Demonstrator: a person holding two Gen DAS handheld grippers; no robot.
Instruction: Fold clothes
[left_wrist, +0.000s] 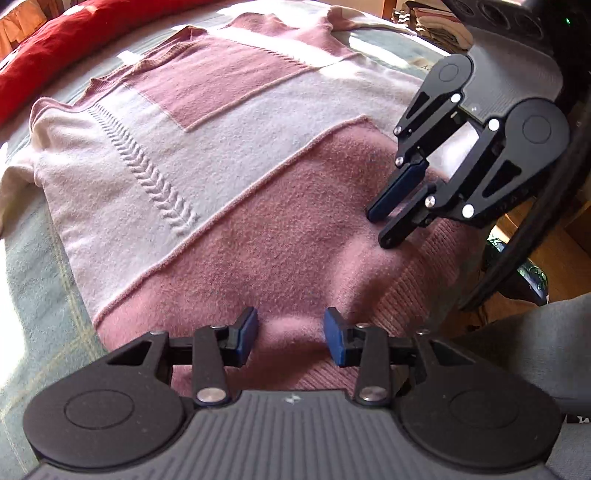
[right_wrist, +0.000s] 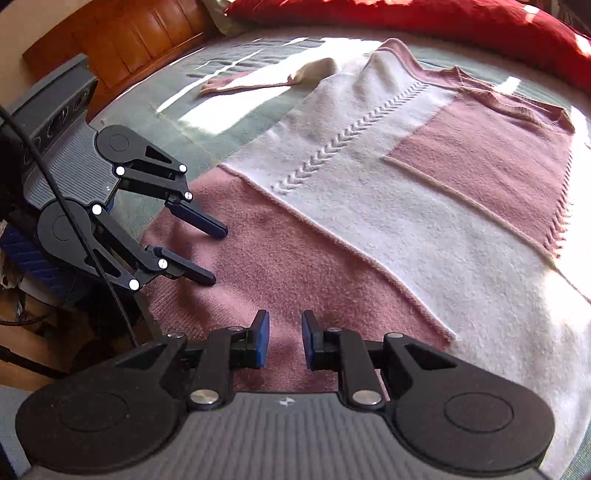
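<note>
— while the sweater (left_wrist: 236, 155) lies flat on the bed (left_wrist: 33, 280), where are your grippers?
— i have both over its pink hem. my left gripper (left_wrist: 290, 338) has its jaws well apart, holding nothing.
— and the right?
— my right gripper (right_wrist: 285, 338) shows a narrower gap, also empty. a red pillow (right_wrist: 424, 18) sits beyond the collar.
</note>
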